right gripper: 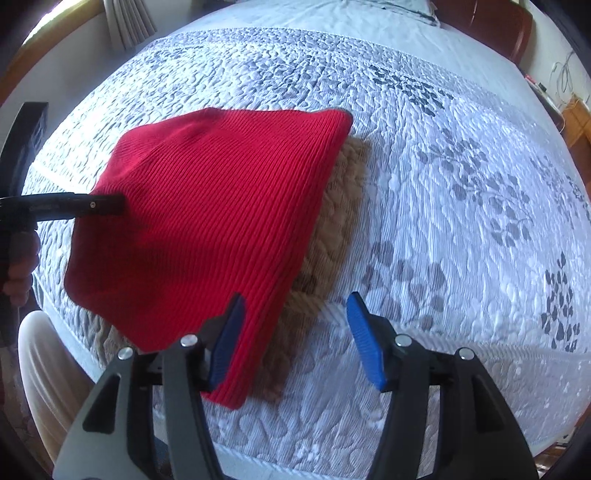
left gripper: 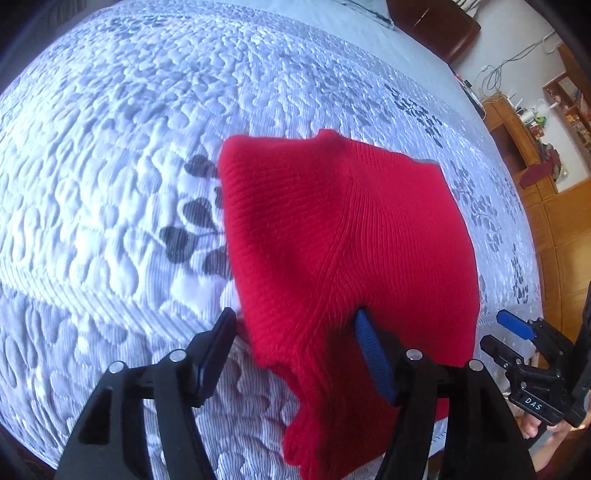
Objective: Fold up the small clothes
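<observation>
A red ribbed knit garment (left gripper: 332, 236) lies folded on the quilted bed, also in the right wrist view (right gripper: 207, 221). It lies on top of a tan knitted garment (right gripper: 332, 236) whose edge shows along its right side. My left gripper (left gripper: 295, 332) is open, its jaws wide apart over the red garment's near edge, with the right finger (left gripper: 373, 354) against the fabric. My right gripper (right gripper: 295, 332) is open and empty over the red garment's near right corner. It shows from the side in the left wrist view (left gripper: 513, 332).
The white and grey quilted bedspread (right gripper: 461, 221) covers the bed. A wooden headboard (left gripper: 436, 22) stands at the far end. Wooden furniture (left gripper: 517, 147) with cables stands to the right. The person's leg (right gripper: 48, 369) is at the bed's near left edge.
</observation>
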`<state>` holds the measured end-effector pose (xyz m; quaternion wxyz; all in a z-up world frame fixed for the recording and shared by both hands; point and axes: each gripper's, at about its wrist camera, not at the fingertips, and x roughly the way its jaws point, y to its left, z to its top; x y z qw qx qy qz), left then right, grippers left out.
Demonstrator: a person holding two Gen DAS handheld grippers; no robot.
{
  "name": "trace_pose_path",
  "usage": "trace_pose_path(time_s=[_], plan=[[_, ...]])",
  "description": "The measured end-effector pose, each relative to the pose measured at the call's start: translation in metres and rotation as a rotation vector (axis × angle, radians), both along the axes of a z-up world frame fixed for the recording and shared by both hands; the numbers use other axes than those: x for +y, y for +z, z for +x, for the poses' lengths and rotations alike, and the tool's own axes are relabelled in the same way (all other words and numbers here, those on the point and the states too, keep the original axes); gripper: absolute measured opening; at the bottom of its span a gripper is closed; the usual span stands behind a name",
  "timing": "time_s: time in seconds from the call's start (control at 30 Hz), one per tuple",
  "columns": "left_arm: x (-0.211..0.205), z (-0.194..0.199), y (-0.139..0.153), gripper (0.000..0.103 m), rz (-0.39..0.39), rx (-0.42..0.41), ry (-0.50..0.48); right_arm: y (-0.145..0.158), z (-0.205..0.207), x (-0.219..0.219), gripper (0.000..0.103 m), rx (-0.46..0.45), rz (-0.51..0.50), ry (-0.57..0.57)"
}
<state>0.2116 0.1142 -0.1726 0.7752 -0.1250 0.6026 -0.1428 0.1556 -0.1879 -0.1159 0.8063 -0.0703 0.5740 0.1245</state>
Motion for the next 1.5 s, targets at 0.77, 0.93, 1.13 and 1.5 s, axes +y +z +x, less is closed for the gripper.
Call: trace_pose_path(time_s=[0.77,0.93,1.13,1.5], plan=[[-0.016,0.035,-0.005,0.078,-0.08,0.006,-0.061,-0.016,0.058,-0.015,0.063,0.163,0.245,-0.009],[0.0,0.025,0.007,0.078,-0.159,-0.029,-0.055,-0.013,0.06,-0.013,0.063,0.169,0.26,0.001],[-0.001,0.039,0.003,0.079,-0.181,-0.026,-0.036,-0.022,0.069,-0.006,0.063,0.187,0.259,-0.011],[-0.011,0.053,-0.018,0.072,-0.118,-0.001,-0.092,-0.039,0.08,-0.003,0.065,0.225,0.279,-0.021]])
